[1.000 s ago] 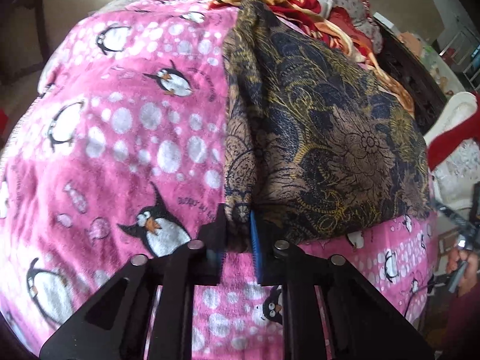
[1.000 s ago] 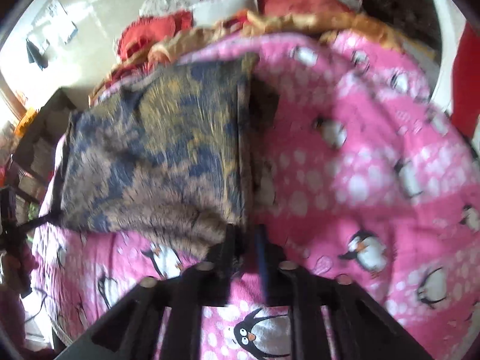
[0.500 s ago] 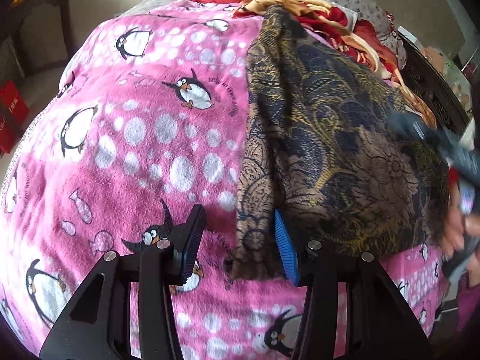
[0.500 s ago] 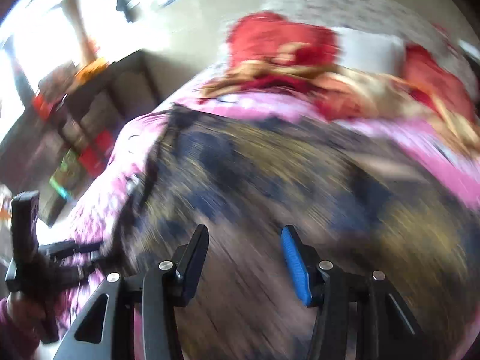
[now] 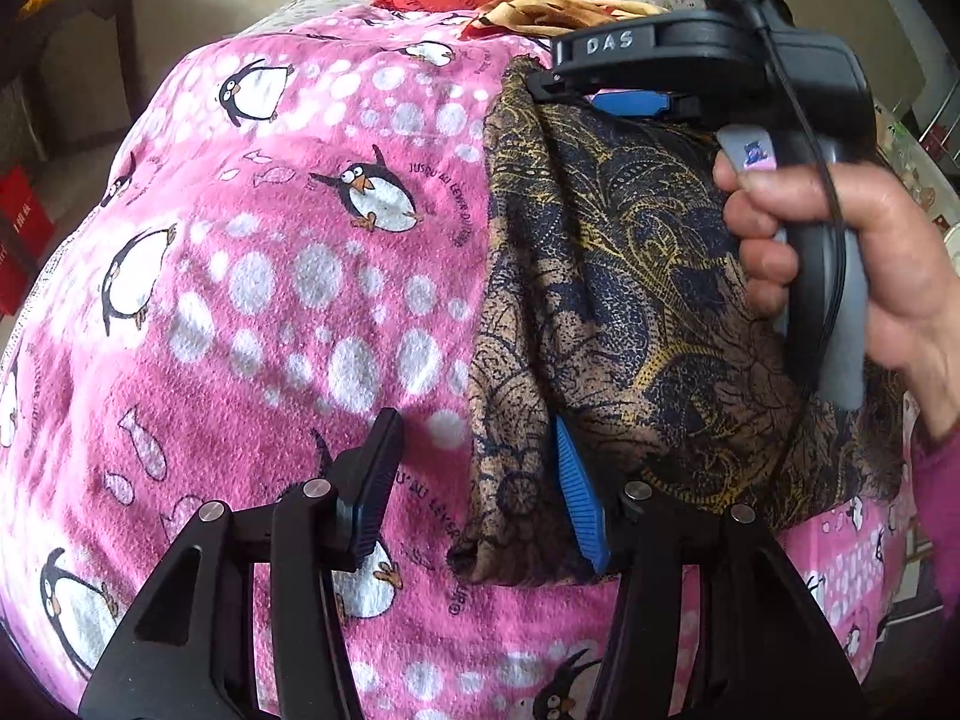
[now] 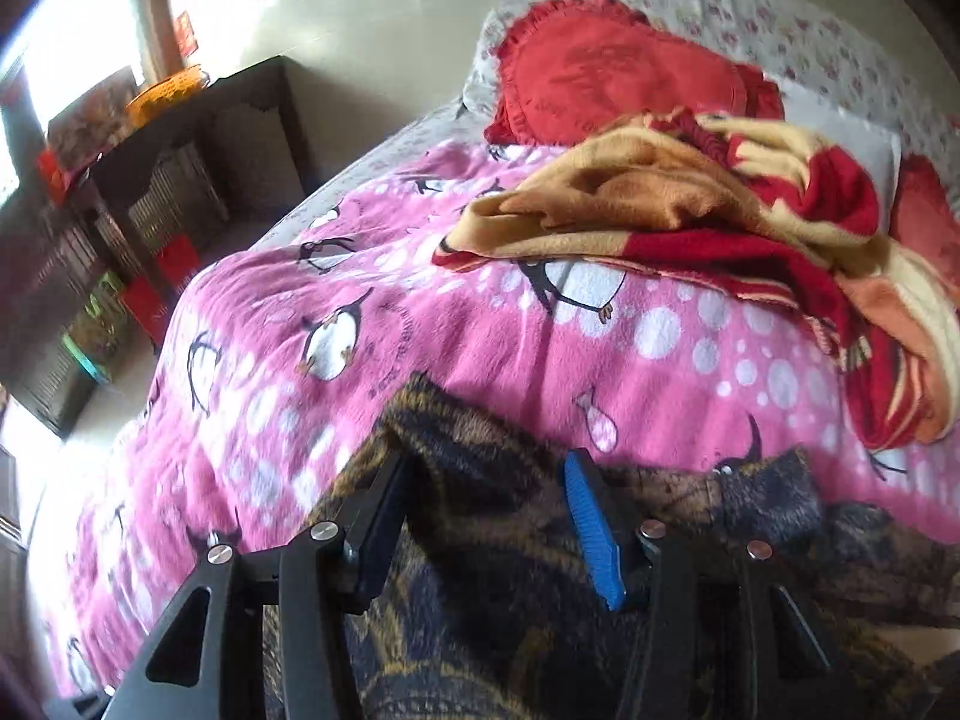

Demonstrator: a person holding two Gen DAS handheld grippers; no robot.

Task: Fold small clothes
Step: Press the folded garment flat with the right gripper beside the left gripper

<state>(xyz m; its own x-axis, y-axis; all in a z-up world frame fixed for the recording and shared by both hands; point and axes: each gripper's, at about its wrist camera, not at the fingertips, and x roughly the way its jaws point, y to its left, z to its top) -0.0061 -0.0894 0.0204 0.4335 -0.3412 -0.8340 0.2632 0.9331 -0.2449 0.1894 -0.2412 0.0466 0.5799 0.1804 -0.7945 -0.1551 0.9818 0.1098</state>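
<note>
A dark blue and gold patterned garment (image 5: 624, 312) lies folded on a pink penguin blanket (image 5: 270, 276). My left gripper (image 5: 474, 480) is open, its fingers astride the garment's near left corner. My right gripper (image 5: 570, 87) reaches across the garment's far edge in the left wrist view, held by a hand (image 5: 840, 252). In the right wrist view my right gripper (image 6: 480, 510) is open just above the garment's far corner (image 6: 480, 570), with cloth between its fingers.
A red and yellow blanket (image 6: 720, 222) lies crumpled at the head of the bed, by a red frilled pillow (image 6: 612, 72). Dark shelving (image 6: 120, 192) stands beside the bed on the left.
Both grippers opened and let go of the garment's near corners. My right gripper swung across to the garment's far edge. The left stayed at the near corner.
</note>
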